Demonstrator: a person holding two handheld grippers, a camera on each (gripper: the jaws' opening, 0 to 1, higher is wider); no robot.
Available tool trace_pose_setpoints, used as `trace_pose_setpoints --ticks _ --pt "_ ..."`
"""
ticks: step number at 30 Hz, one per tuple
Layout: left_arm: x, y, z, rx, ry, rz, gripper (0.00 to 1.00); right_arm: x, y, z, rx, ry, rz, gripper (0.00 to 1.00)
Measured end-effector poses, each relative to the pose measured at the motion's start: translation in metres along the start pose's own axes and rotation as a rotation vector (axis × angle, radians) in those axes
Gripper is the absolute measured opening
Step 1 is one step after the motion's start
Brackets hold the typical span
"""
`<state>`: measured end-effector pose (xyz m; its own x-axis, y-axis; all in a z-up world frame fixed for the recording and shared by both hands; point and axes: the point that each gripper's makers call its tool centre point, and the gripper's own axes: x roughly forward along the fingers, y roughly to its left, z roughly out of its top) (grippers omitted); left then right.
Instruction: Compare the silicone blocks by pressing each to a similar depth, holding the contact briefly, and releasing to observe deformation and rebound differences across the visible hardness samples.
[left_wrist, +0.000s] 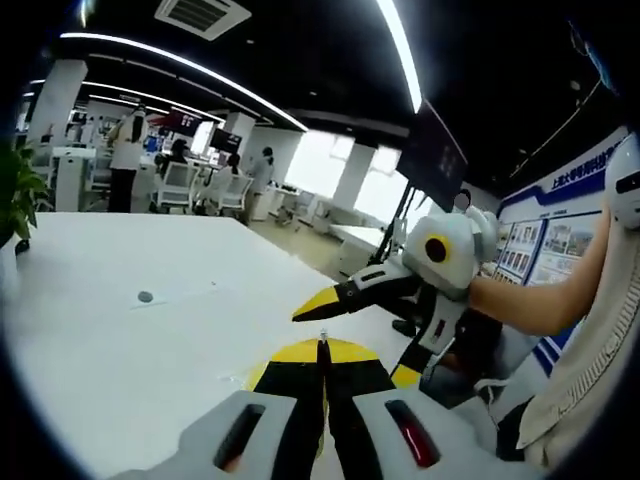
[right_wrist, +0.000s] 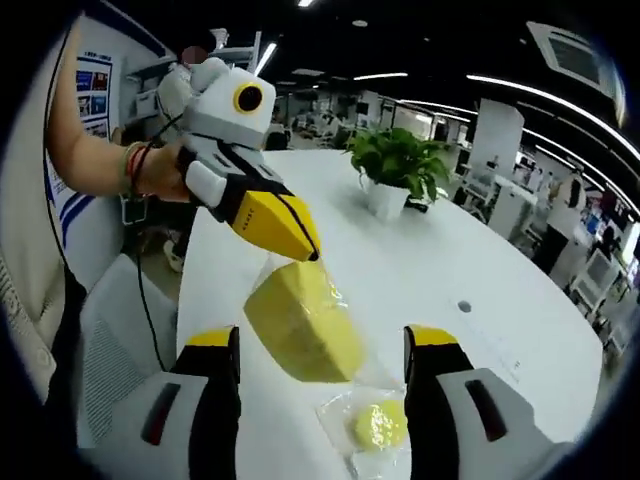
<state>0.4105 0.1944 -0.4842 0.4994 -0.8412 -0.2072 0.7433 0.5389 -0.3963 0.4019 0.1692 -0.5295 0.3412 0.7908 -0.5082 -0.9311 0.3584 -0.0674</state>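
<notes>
White worktop (right_wrist: 480, 250), yellow silicone samples in clear bags.
We pinch the big block's (right_wrist: 300, 320) bag with closed left tongs (right_wrist: 312, 252); right tongs (right_wrist: 322, 352) gape around it.

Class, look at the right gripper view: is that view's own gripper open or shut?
Open. The right gripper has its two yellow-tipped jaws standing well apart, with the yellow silicone block between them and a visible gap on each side.
</notes>
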Motion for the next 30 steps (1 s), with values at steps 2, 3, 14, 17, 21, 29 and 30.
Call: trace_pose_setpoints --ticks 2,3,14,17,21,29,30 --pt "0.0 0.004 -0.003 -0.013 0.008 0.017 0.0 -0.006 -0.001 -0.005 0.025 -0.009 -0.032 0.64" --pt "0.0 0.005 -0.005 -0.015 0.011 0.021 0.0 -0.009 -0.003 -0.007 0.042 -0.017 -0.058 0.64" --pt "0.0 0.018 -0.018 -0.052 0.019 0.062 0.0 -0.037 -0.001 -0.027 0.221 -0.114 -0.175 0.66" --pt "0.002 0.024 -0.023 -0.072 0.024 0.077 0.0 -0.041 0.007 -0.037 0.241 -0.102 -0.182 0.67" --pt "0.007 0.03 -0.029 -0.08 0.034 0.098 0.0 -0.045 0.016 -0.049 0.272 -0.102 -0.197 0.67" --pt "0.015 0.05 -0.05 -0.118 0.062 0.124 0.0 -0.054 0.028 -0.07 0.325 -0.094 -0.234 0.66" --pt "0.017 0.053 -0.055 -0.126 0.074 0.127 0.0 -0.056 0.03 -0.074 0.329 -0.09 -0.24 0.66"
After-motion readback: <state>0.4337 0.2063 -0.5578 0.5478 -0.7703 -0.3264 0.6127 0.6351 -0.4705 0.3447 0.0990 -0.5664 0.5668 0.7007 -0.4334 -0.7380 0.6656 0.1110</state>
